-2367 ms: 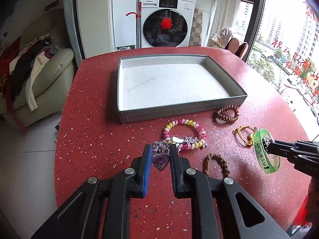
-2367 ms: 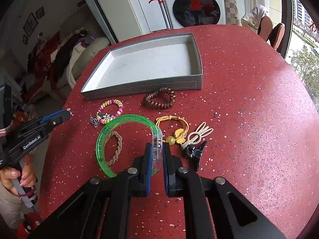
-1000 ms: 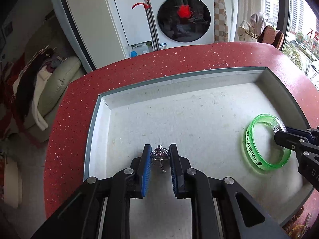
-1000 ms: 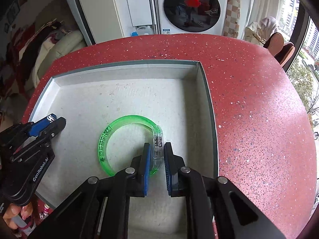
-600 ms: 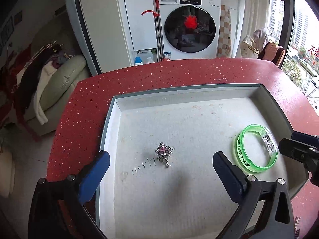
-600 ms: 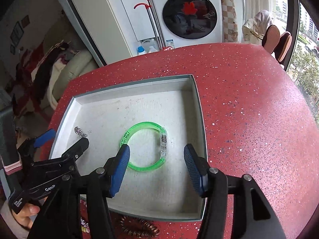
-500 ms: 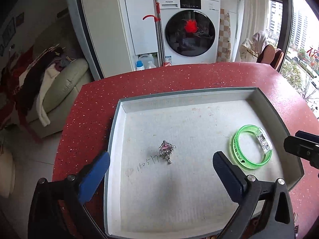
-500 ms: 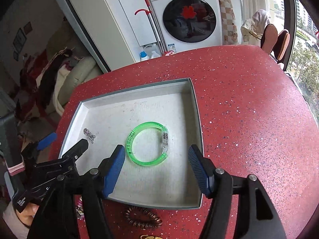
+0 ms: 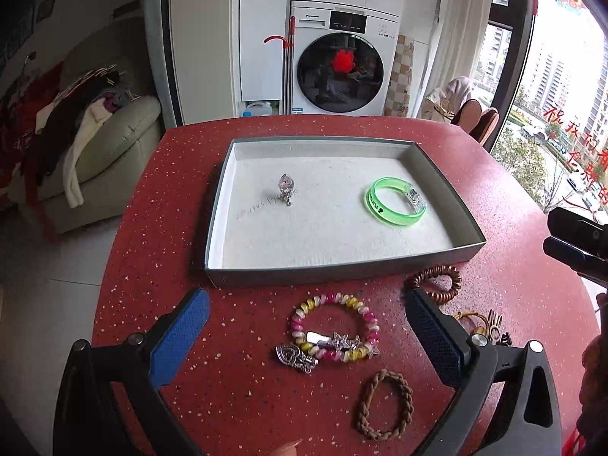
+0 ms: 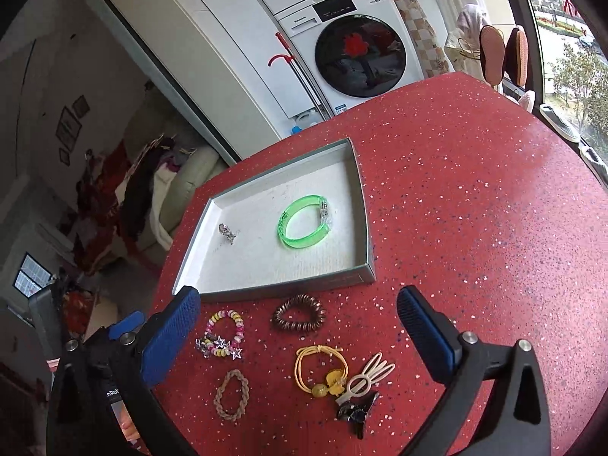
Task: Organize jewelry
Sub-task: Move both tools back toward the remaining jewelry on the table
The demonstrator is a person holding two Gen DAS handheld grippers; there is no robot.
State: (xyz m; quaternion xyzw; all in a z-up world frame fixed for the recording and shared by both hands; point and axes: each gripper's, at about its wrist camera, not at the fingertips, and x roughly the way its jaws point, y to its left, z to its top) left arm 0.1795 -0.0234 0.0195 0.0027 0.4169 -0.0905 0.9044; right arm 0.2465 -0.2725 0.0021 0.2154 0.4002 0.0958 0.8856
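Note:
A grey tray (image 9: 342,273) (image 10: 288,285) on the red table holds a green bangle (image 9: 395,206) (image 10: 305,227) and a small silver heart pendant (image 9: 285,188) (image 10: 227,233). In front of the tray lie a pink-yellow bead bracelet (image 9: 334,328) (image 10: 224,330) with a silver charm, a brown coil bracelet (image 9: 435,281) (image 10: 299,313), a braided brown bracelet (image 9: 385,404) (image 10: 231,395), a yellow cord bracelet (image 10: 321,374) and a cream hair clip (image 10: 370,376). My left gripper (image 9: 307,334) is open and empty above the bead bracelet. My right gripper (image 10: 300,326) is open and empty above the coil bracelet.
The red speckled table (image 10: 475,228) reaches right to a window. A washing machine (image 9: 340,72) and a sofa with clothes (image 9: 87,144) stand beyond the far edge. A black clip (image 10: 355,412) lies by the cream clip.
Both grippers have let go of the pendant and the bangle inside the tray, opened wide, and pulled back and up over the loose jewelry in front of the tray.

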